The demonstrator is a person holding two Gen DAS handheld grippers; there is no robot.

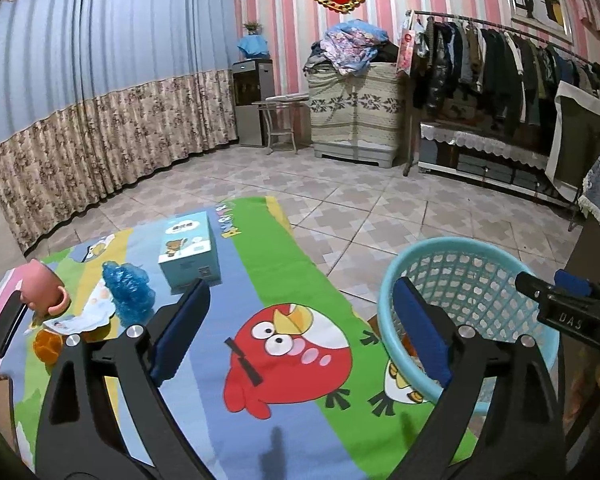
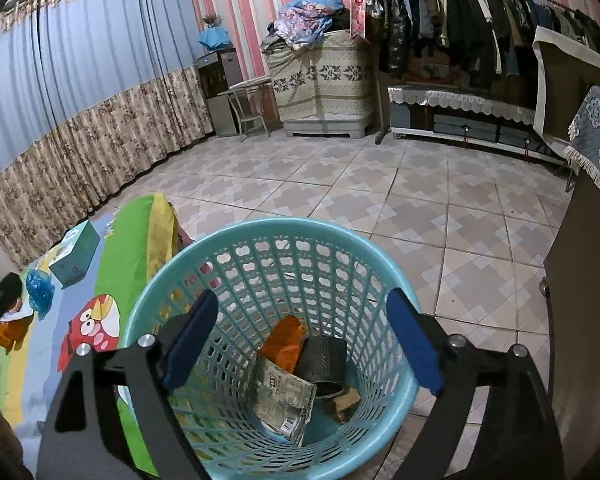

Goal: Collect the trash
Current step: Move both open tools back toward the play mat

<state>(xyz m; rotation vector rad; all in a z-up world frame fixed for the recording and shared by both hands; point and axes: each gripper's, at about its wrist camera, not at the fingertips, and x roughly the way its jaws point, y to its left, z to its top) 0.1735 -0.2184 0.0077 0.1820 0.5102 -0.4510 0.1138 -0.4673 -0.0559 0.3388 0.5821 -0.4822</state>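
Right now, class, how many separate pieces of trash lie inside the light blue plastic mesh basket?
4 visible in the light blue plastic mesh basket: an orange wrapper, a black cylinder beside it, a crumpled printed packet in front, a brown lump. More may hide underneath.

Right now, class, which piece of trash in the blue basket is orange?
The crumpled wrapper leaning at the back of the basket: it alone is orange. The roll beside it is black, the flat packet greyish.

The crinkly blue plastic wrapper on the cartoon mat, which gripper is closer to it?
Left. The left gripper hangs open just right of the crinkly blue plastic wrapper, while the right gripper is open over the turquoise plastic basket.
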